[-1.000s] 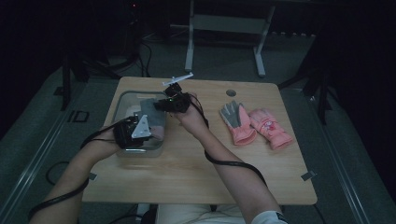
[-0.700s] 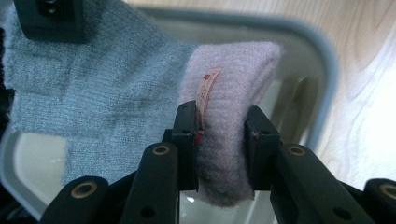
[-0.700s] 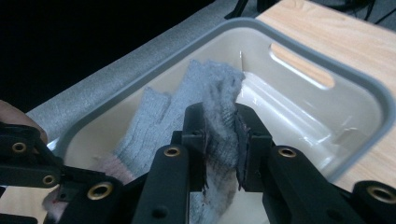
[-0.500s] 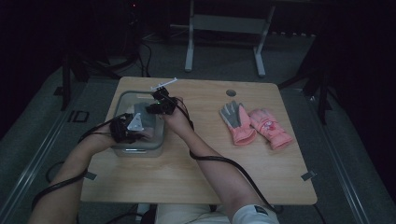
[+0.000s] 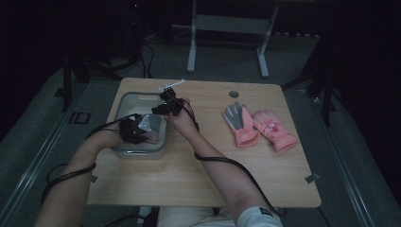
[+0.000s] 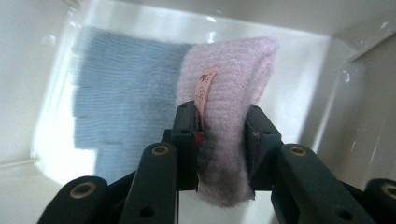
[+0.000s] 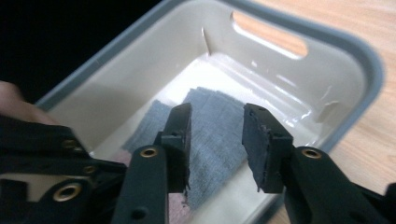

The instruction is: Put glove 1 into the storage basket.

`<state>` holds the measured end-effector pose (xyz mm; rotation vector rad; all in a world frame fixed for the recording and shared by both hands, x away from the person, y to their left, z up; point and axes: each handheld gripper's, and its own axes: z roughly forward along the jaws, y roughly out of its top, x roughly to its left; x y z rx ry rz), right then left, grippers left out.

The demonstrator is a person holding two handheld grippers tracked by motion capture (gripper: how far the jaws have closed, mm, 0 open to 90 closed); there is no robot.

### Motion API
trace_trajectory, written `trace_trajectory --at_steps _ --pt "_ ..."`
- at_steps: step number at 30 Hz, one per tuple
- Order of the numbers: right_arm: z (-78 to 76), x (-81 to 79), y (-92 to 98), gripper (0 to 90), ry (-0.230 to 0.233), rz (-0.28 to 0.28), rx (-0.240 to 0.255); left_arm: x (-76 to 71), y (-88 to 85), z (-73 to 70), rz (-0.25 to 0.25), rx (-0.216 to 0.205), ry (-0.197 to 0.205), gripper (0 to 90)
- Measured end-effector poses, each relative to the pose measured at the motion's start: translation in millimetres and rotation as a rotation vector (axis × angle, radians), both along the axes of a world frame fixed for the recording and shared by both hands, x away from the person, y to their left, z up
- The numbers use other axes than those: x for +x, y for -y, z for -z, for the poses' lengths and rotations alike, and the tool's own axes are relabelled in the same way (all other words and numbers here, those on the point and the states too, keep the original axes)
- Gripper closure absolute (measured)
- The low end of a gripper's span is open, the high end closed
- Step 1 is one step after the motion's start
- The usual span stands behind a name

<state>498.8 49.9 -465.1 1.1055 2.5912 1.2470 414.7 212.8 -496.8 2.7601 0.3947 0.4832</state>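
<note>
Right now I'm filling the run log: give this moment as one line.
left gripper: shut on pink glove cuff | right gripper: open over bin | grey glove: in bin

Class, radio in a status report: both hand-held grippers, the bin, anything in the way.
Left hand-held gripper shut on pink glove cuff inside bin. Right hand-held gripper open above grey glove. Nothing in the way.

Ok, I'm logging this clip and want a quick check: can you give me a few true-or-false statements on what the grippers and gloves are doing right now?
1. The left gripper is shut on a pink knit glove. True.
2. The right gripper holds the grey-blue glove. False: its jaws are open with nothing between them.
3. The bin stands at the table's right side. False: it stands at the left.
4. Two pink gloves lie on the table outside the bin. True.
</note>
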Motion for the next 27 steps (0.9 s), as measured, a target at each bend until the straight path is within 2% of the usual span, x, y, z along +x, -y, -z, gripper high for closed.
trace_trajectory --at_steps 1,2,7,9,10,11,12,13,14,15,16,17,18,23,25,26,27 --pt "0.0 0.0 0.0 62.0 0.0 0.0 0.0 0.0 0.0 0.0 0.0 0.0 0.0 69.4" --pt "-5.2 -2.1 7.0 60.4 0.012 -0.005 0.022 1.3 -0.2 0.0 -0.003 -0.009 -0.006 69.4" --pt "-10.2 -7.0 16.2 57.5 0.023 -0.019 0.039 3.3 1.5 -0.9 -0.026 -0.027 -0.029 65.2" --pt "-12.2 -10.2 20.4 58.4 0.019 -0.03 0.047 2.9 2.3 -2.8 -0.054 -0.029 -0.04 55.0" --pt "-13.9 -14.0 25.5 59.0 0.009 -0.035 0.076 3.2 2.2 -3.7 -0.07 -0.029 -0.042 41.4" --pt "-13.9 -14.0 25.5 59.0 0.009 -0.035 0.076 4.1 1.7 -5.1 -0.099 -0.03 -0.048 41.4" --pt "-16.0 -18.8 30.9 58.9 0.015 -0.04 0.097 3.5 0.7 -7.8 -0.106 -0.03 -0.047 29.4" --pt "-16.8 -20.4 32.5 58.8 0.017 -0.042 0.101 2.7 0.2 -9.6 -0.112 -0.037 -0.031 28.1" --pt "-16.8 -20.4 32.5 58.8 0.017 -0.042 0.101 2.9 -0.8 -14.0 -0.135 -0.058 -0.022 28.1" --pt "-18.9 -25.0 37.2 58.2 0.036 -0.058 0.094 2.8 -1.5 -18.6 -0.148 -0.08 -0.026 21.4" --pt "-18.9 -25.0 37.2 58.2 0.036 -0.058 0.094 2.4 -2.1 -21.8 -0.154 -0.102 -0.022 21.4" --pt "-20.5 -28.1 41.8 58.3 0.046 -0.071 0.093 2.0 -2.2 -25.8 -0.166 -0.122 -0.016 17.0" --pt "-20.5 -28.1 41.8 58.3 0.046 -0.071 0.093 1.3 -2.0 -31.0 -0.175 -0.153 -0.026 17.0" --pt "-26.9 -36.9 61.3 61.7 0.062 -0.115 0.102 -9.1 9.4 -49.8 -0.154 -0.255 -0.029 12.0" --pt "-27.9 -39.8 65.6 61.7 0.07 -0.117 0.098 -10.2 11.1 -50.1 -0.152 -0.269 -0.03 12.0" --pt "-28.5 -41.4 68.4 61.4 0.076 -0.118 0.094 -11.2 14.1 -49.4 -0.154 -0.277 -0.046 12.0" --pt "-29.3 -45.3 76.4 60.6 0.085 -0.116 0.083 -12.7 18.7 -48.1 -0.151 -0.258 -0.059 11.8"
